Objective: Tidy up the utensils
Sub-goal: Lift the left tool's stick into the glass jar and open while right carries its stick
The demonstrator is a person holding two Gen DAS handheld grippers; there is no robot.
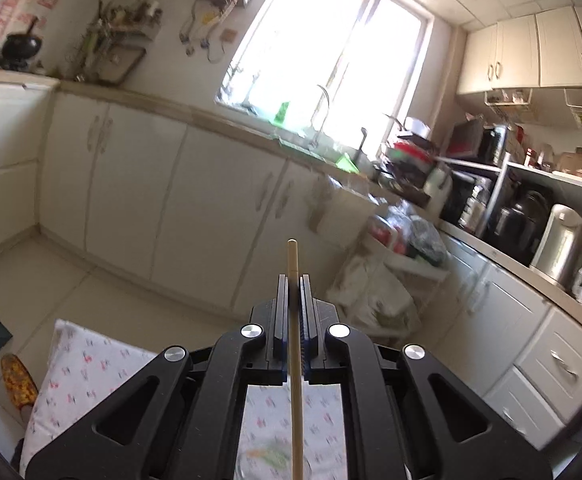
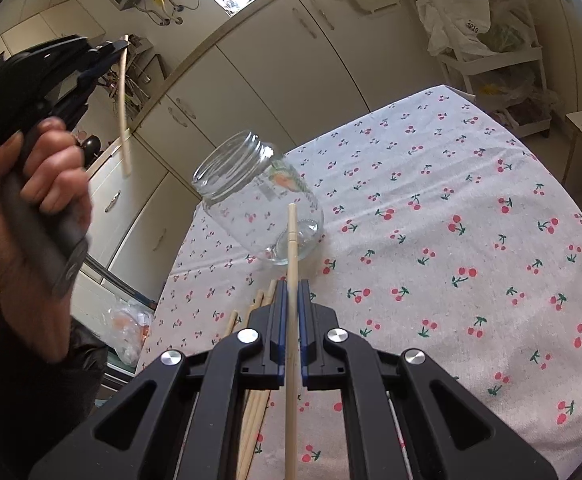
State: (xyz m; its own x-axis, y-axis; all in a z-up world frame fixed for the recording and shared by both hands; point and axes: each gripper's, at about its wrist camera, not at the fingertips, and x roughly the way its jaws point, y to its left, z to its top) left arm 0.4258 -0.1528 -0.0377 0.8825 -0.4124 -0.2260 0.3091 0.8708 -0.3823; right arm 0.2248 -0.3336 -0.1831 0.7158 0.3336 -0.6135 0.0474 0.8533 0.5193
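My right gripper [image 2: 292,286] is shut on a wooden chopstick [image 2: 292,240] whose tip points at a clear glass jar [image 2: 257,196] standing open on the cherry-print tablecloth [image 2: 431,220]. Several loose chopsticks [image 2: 257,408] lie on the cloth under the right gripper. My left gripper [image 1: 293,280] is shut on another chopstick [image 1: 293,260], raised high and pointing at the kitchen cabinets. In the right wrist view the left gripper [image 2: 119,45] is up at the left, above and left of the jar, with its chopstick [image 2: 123,108] hanging down.
White kitchen cabinets [image 1: 131,184] and a counter with a sink and window run behind the table. A white storage rack with plastic bags [image 2: 487,36] stands at the table's far right corner. The table edge [image 2: 171,264] is close left of the jar.
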